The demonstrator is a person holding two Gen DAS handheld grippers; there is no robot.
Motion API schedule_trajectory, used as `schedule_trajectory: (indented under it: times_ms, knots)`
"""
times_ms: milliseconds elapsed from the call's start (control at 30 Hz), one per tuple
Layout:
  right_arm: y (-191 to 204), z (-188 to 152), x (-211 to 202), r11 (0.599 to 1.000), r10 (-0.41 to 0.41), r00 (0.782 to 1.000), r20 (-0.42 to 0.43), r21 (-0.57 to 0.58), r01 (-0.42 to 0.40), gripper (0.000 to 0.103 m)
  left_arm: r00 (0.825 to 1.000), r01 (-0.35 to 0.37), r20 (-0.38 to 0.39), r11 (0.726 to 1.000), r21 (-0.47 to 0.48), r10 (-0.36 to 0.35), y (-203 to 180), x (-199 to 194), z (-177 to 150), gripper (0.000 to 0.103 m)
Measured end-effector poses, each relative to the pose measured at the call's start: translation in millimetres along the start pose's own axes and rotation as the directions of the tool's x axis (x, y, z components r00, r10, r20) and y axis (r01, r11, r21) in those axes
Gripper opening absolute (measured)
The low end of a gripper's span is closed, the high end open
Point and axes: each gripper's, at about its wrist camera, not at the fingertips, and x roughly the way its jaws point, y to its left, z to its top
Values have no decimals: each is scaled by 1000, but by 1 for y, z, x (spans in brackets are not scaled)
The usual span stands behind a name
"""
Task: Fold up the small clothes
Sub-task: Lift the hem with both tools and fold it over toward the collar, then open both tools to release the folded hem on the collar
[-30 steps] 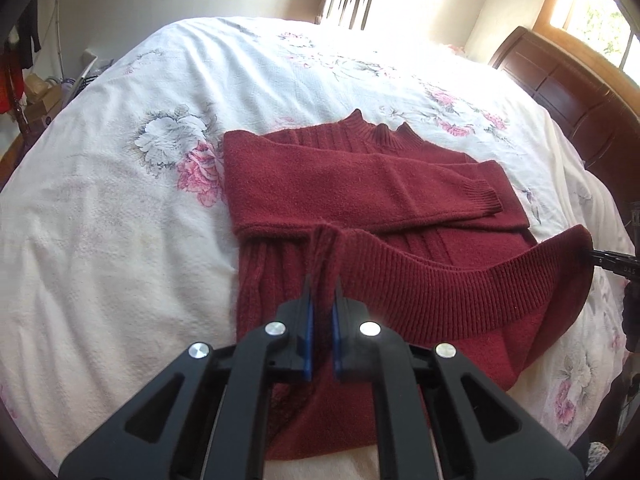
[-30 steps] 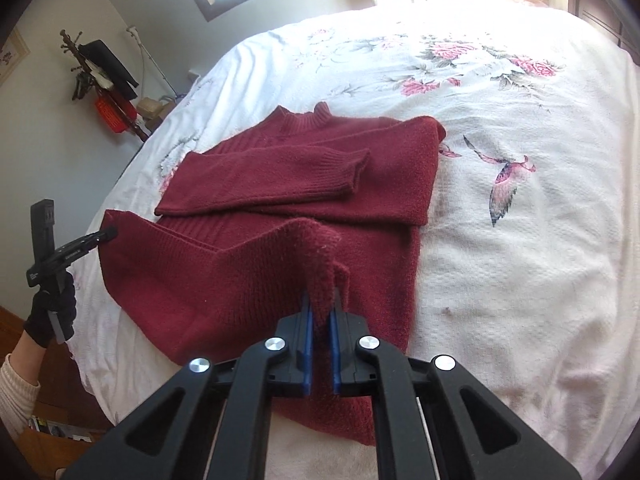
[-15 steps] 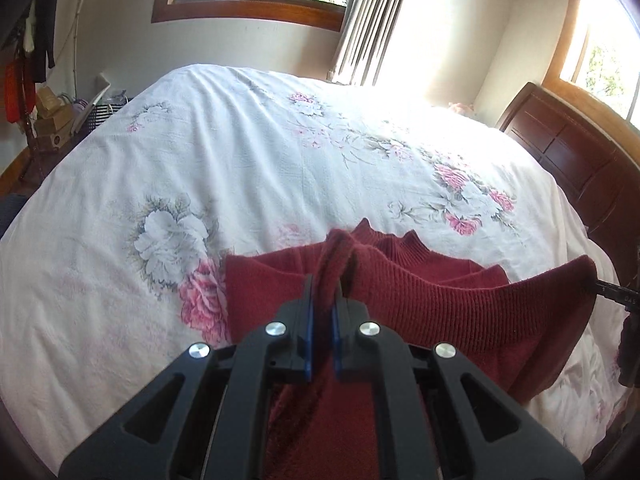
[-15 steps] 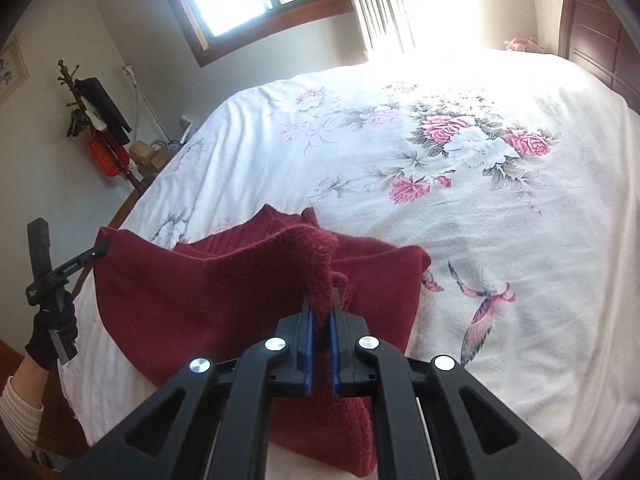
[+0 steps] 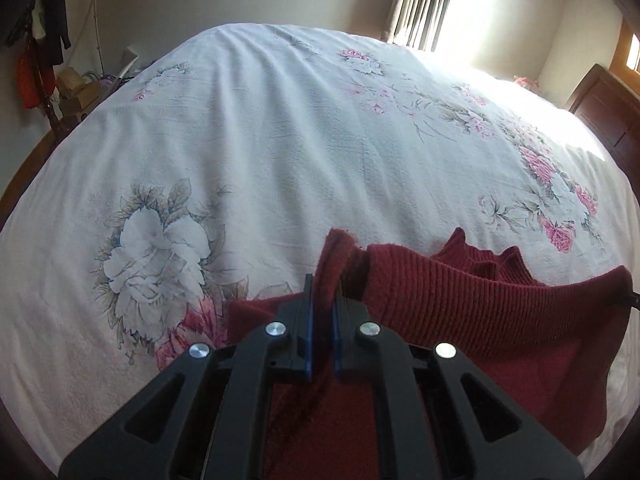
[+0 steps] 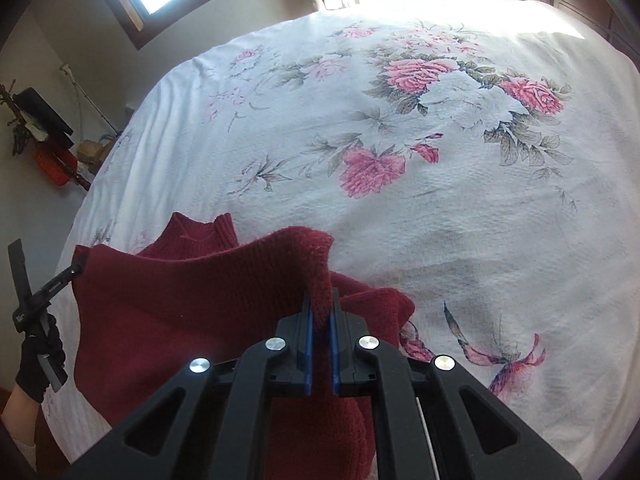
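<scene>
Dark red ribbed knit sweater [image 5: 460, 300] lies near the front edge of the bed, hem edge lifted and stretched between both tools, collar [image 6: 200, 232] visible beyond the raised edge. Left tool [image 5: 322, 320] clamped tight on one hem corner; right tool [image 6: 320, 320] clamped tight on the other. Black-gloved hand [image 6: 38, 364] grips the left tool's handle. White floral bedspread [image 5: 280, 140] under everything. Dark wooden headboard [image 5: 604, 108] at right.
</scene>
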Motion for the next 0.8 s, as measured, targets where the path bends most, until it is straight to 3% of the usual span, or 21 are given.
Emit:
schedule_trajectory:
  times_ms: [133, 200, 367, 500, 700, 800]
  knots:
    - [-6, -3, 21, 1000, -18, 999, -31, 20, 19, 7, 999, -23, -44, 999, -35, 22, 12, 22, -14, 7]
    - [-8, -4, 29, 999, -29, 998, -46, 30, 31, 10, 999, -26, -49, 998, -53, 24, 18, 24, -17, 17]
    - [-13, -12, 28, 996, -85, 994, -68, 17, 86, 32, 999, 0, -34, 993, -117, -5, 37, 8, -15, 40]
    - [-22, -34, 2, 997, 19, 997, -78, 76, -13, 36, 1000, 17, 16, 995, -101, -16, 36, -28, -20, 42]
    - [-16, -101, -34, 998, 69, 987, -147, 15, -67, 47, 994, -19, 104, 1000, -10, 20, 17, -88, -55, 43]
    - [-15, -133, -38, 995, 104, 976, -192, 20, -102, 47, 995, 59, 84, 997, -46, -55, 17, -101, -73, 43]
